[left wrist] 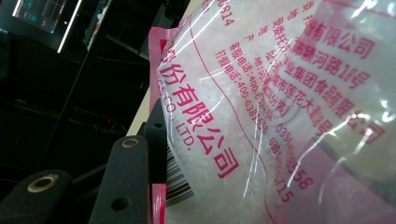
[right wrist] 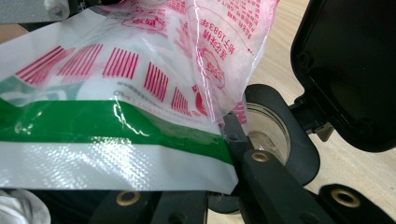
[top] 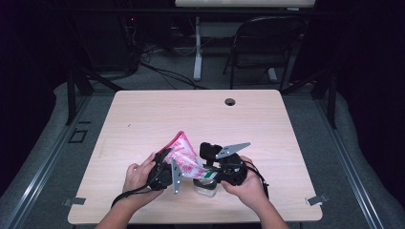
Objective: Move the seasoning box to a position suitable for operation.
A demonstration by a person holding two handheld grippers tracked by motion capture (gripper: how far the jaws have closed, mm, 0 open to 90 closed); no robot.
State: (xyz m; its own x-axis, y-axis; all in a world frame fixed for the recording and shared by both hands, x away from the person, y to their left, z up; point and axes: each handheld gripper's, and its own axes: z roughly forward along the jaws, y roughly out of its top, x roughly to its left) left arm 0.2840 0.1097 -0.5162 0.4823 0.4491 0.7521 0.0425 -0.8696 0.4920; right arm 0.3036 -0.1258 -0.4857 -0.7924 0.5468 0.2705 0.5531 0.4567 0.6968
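Both the left gripper (top: 165, 168) and right gripper (top: 224, 169) are clamped on the soft, slippery pink-printed clear plastic bag (top: 184, 155) of white granules (likely saggy; grip seams), at the table's (top: 143, 119) six o'clock edge.

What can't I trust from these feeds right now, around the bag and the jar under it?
- Jar, high view: mostly covered by the bag and right gripper; its fill level is unreadable.
- Jar opening, right gripper view: half hidden behind the bag; whether anything is pouring cannot be told.
- Left gripper: bag crowds the left gripper view, so jaw contact is unclear.
- Bag print: cut off by frame edges.
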